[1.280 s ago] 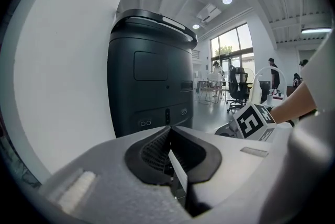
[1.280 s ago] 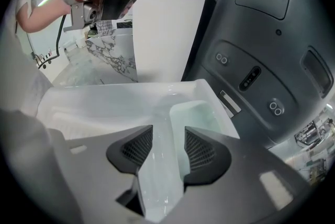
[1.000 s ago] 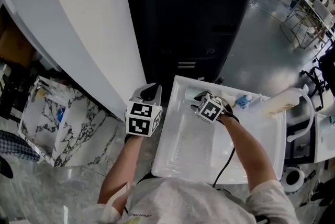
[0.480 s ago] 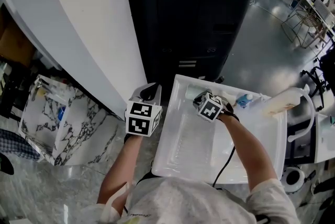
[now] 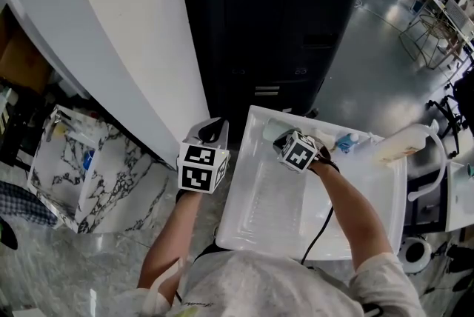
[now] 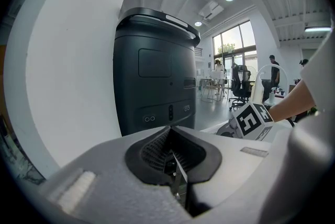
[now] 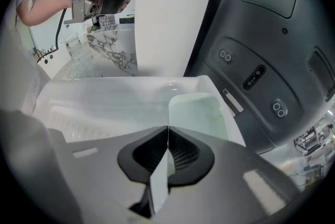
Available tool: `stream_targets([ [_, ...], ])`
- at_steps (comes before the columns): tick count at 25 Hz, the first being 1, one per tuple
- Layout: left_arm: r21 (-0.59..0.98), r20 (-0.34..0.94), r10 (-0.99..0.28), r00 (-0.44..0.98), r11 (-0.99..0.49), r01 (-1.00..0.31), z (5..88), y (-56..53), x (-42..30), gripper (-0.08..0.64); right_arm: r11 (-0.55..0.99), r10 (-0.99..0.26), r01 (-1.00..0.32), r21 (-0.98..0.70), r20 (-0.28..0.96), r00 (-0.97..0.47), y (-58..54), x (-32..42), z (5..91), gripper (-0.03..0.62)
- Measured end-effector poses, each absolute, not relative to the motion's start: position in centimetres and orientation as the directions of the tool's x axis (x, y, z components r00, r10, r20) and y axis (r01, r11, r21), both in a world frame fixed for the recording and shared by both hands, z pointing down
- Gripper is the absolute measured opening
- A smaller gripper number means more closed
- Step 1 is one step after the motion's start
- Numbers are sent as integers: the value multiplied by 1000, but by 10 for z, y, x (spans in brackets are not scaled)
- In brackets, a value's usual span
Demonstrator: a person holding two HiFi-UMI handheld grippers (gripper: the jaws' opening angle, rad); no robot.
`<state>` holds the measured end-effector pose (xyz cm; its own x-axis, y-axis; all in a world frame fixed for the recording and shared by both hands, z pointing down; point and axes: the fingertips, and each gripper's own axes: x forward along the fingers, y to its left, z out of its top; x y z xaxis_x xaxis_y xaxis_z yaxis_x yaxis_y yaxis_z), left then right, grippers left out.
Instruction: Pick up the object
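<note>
A pale green, translucent object (image 7: 199, 113) lies in the far corner of a white tray (image 7: 104, 87); in the head view this object (image 5: 269, 132) sits at the tray's (image 5: 270, 215) far left end. My right gripper (image 7: 168, 131) points steeply down into the tray, and its jaws have just been closing; they are now shut on the object's thin near edge. In the head view the right gripper (image 5: 281, 138) is just behind its marker cube. My left gripper (image 6: 170, 131) is held still left of the tray, shut with nothing between its jaws, and it shows in the head view (image 5: 212, 132).
A tall black machine (image 5: 274, 27) stands right behind the tray, with a white curved wall (image 5: 133, 34) to its left. A marble-patterned bag (image 5: 81, 175) sits on the floor at left. A blue-capped bottle (image 5: 345, 143) and a white jug (image 5: 404, 141) are at the tray's right end.
</note>
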<state>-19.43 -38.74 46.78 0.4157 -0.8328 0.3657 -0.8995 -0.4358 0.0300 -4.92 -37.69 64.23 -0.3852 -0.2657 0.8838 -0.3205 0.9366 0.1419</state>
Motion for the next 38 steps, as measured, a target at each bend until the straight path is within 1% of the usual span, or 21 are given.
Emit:
stream_targets([
  [6, 32, 361, -831, 423, -443, -896, 466, -386, -188, 6, 927, -294, -347, 144, 852, -432, -377, -55, 625, 9],
  [12, 33, 343, -827, 445, -463, -886, 459, -387, -175, 6, 880, -389, -449, 155, 779, -491, -390, -52, 587, 9],
  [19, 29, 323, -813, 484, -503, -864, 448, -387, -149, 5, 816, -480, -569, 97, 662, -575, -394, -44, 532, 9],
  [29, 28, 295, -792, 535, -552, -833, 431, -386, -112, 5, 731, -617, -675, 96, 515, -595, -385, -13, 465, 9],
  [38, 32, 261, -789, 557, -569, -822, 414, -388, -89, 5, 621, -744, -781, 74, 369, -557, -377, 24, 408, 9],
])
